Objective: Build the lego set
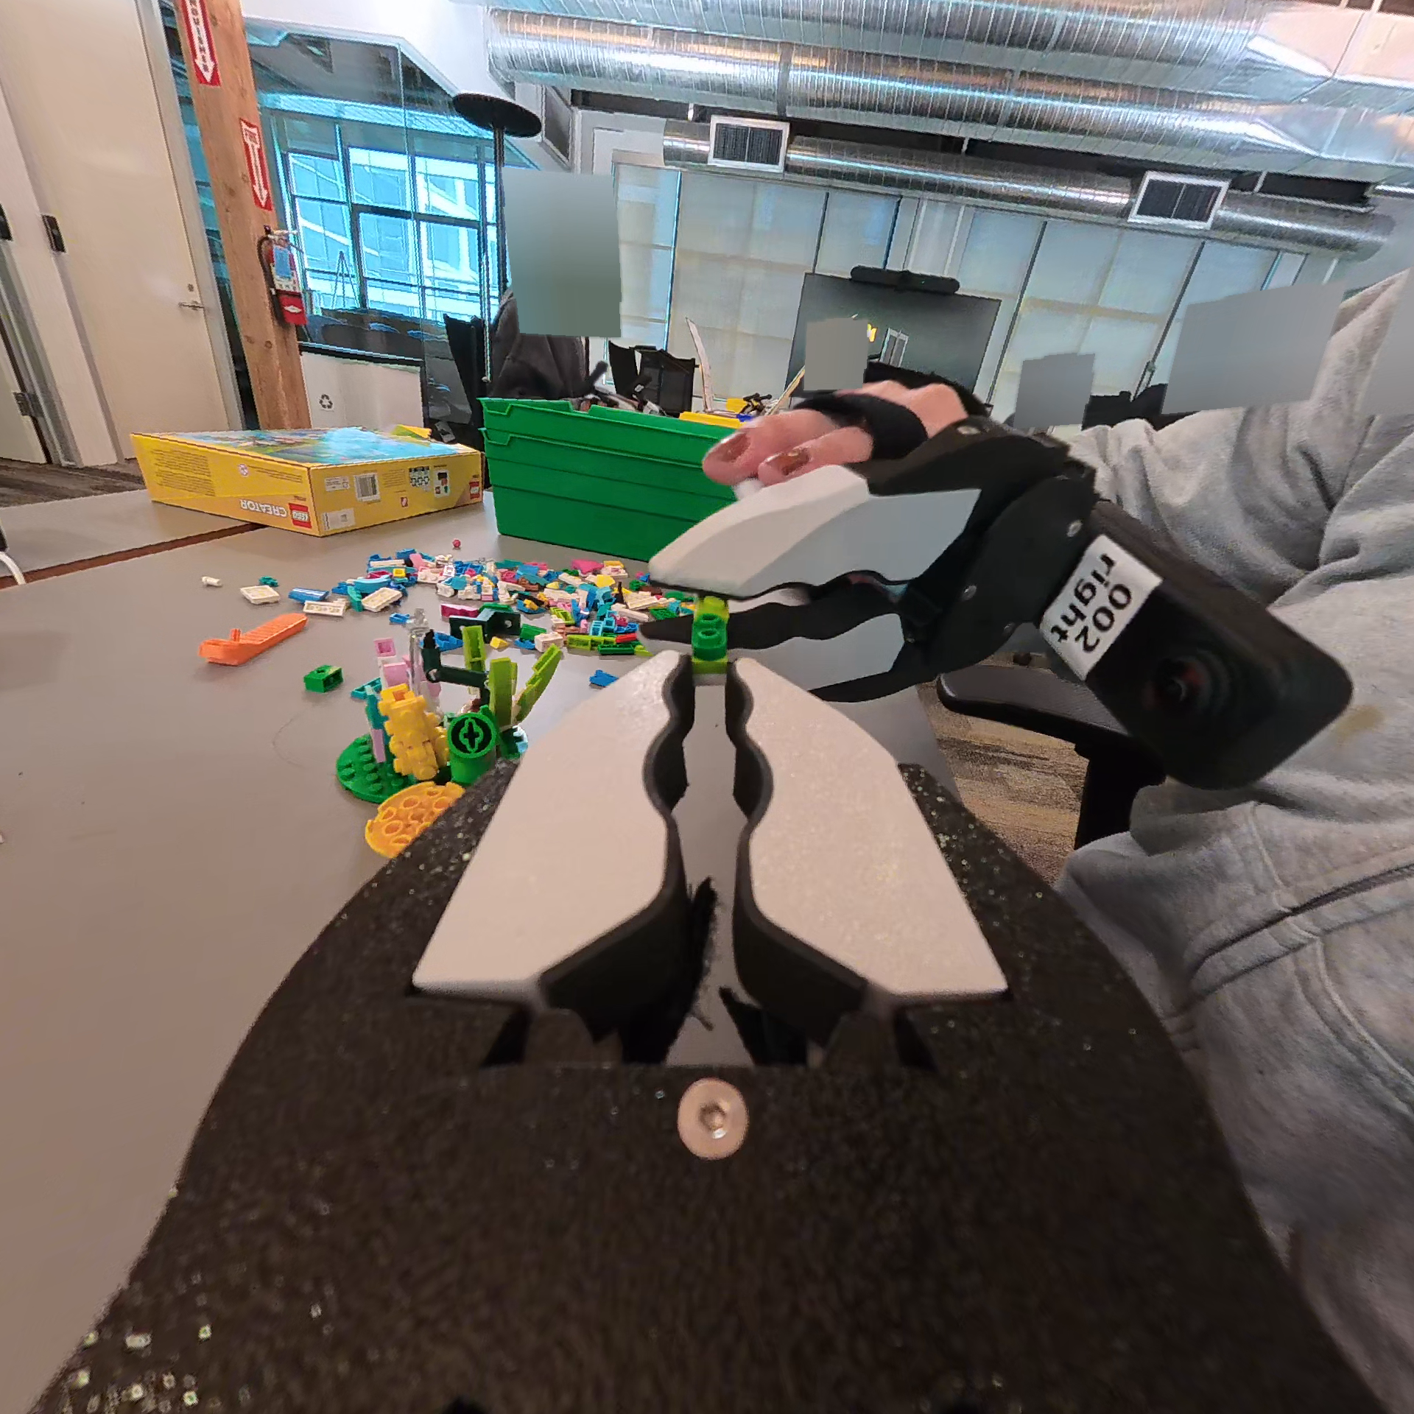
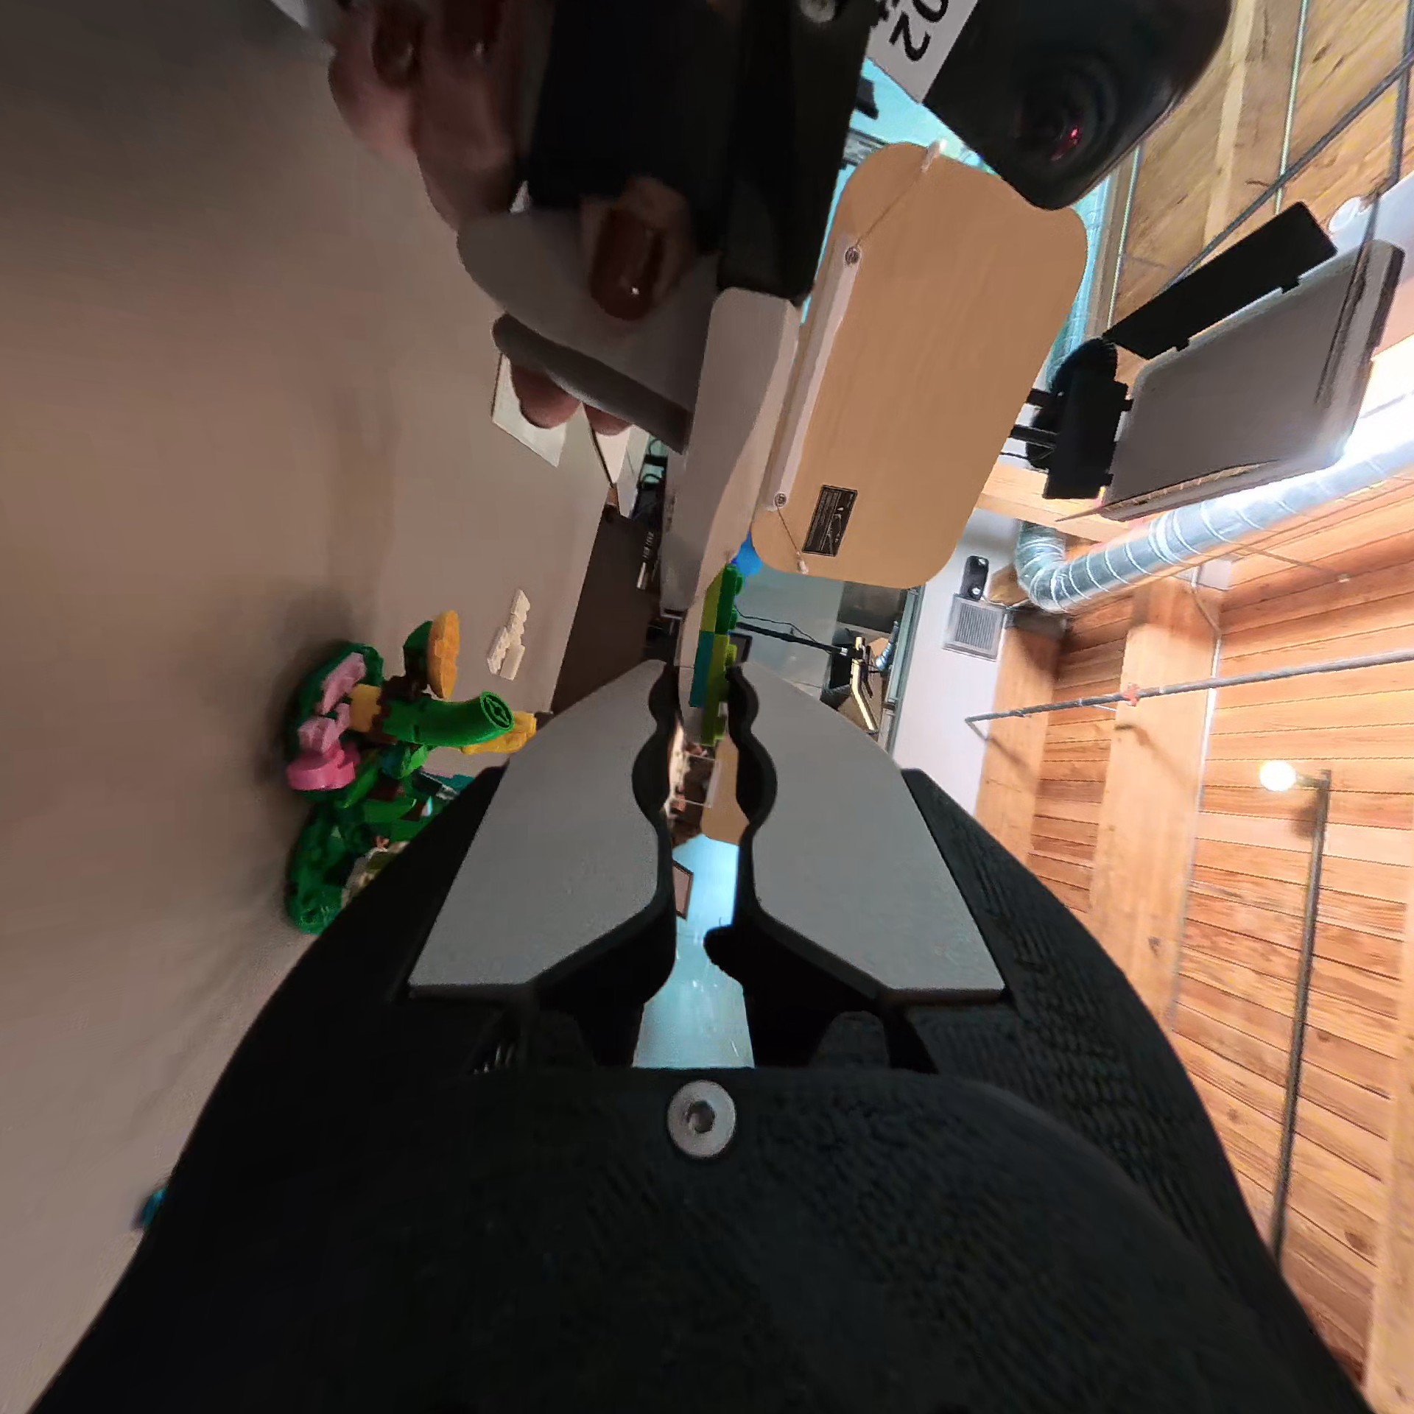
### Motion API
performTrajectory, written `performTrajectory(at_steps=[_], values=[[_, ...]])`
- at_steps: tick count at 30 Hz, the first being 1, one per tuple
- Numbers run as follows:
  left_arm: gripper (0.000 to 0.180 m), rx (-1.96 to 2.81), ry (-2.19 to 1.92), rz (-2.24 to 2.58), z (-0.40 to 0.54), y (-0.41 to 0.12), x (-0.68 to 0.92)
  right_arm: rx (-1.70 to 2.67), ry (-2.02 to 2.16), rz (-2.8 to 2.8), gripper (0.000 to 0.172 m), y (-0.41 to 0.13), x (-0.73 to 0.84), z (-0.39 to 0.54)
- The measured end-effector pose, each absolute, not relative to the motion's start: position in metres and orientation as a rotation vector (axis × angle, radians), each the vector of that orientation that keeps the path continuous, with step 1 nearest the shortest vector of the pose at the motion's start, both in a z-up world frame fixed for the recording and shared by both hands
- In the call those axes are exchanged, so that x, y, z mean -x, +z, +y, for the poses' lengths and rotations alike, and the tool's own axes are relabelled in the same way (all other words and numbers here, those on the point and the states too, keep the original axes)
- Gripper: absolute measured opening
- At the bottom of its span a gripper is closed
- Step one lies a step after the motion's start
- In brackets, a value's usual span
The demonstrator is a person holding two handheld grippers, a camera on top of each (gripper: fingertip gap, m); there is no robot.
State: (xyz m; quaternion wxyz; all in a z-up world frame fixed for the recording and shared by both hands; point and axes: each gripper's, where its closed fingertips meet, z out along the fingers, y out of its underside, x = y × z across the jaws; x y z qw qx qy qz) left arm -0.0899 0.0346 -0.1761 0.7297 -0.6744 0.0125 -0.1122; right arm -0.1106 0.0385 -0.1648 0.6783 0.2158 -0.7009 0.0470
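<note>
Green brick stack (image 1: pixel 710 639) held off the worktop (image 1: pixel 153 880), left gripper (image 1: pixel 708 673) clamped on its lower end, right gripper (image 1: pixel 692 608) pinching the top from the side, likely bracing it. Flower model (image 1: pixel 428 734) just left; loose bricks (image 1: pixel 520 593) beyond.

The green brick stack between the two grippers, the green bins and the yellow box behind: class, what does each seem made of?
Green brick stack: seemingly hard moulded plastic, glossy, with round studs. Green bins: likely rigid plastic, smooth, with moulded ribs. Yellow box: probably printed cardboard, with flat panels and folded edges.
</note>
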Motion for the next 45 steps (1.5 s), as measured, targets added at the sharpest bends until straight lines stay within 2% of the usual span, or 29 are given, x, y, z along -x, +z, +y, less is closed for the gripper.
performTrajectory(at_steps=[12, 18, 20, 24, 28, 33, 37, 45], values=[[0.007, 1.558, -0.22, 0.021, 0.04, -0.184, 0.09, -0.499, 0.027, -1.763, 0.01, -0.176, 0.112, 0.046], [0.007, 1.534, -0.219, -0.012, 0.039, -0.182, 0.094, -0.375, 0.199, -1.812, 0.01, -0.176, 0.113, 0.044], [0.007, 1.509, -0.228, -0.057, 0.037, -0.179, 0.1, -0.258, 0.298, -1.869, 0.032, -0.178, 0.115, 0.049], [0.008, 1.446, -0.276, -0.114, 0.031, -0.174, 0.109, 0.001, 0.516, -1.823, 0.042, -0.169, 0.122, 0.071], [0.008, 1.443, -0.262, -0.12, 0.031, -0.173, 0.11, 0.274, 0.743, -1.599, 0.041, -0.158, 0.125, 0.103], [0.008, 1.453, -0.183, -0.075, 0.032, -0.173, 0.106, 0.434, 0.865, -1.323, 0.025, -0.161, 0.119, 0.136], [0.008, 1.494, -0.079, 0.015, 0.037, -0.177, 0.095, 0.356, 0.794, -1.28, 0.016, -0.157, 0.119, 0.138], [0.008, 1.496, -0.056, 0.036, 0.039, -0.177, 0.094, 0.467, 0.878, -1.316, 0.011, -0.165, 0.126, 0.153]])
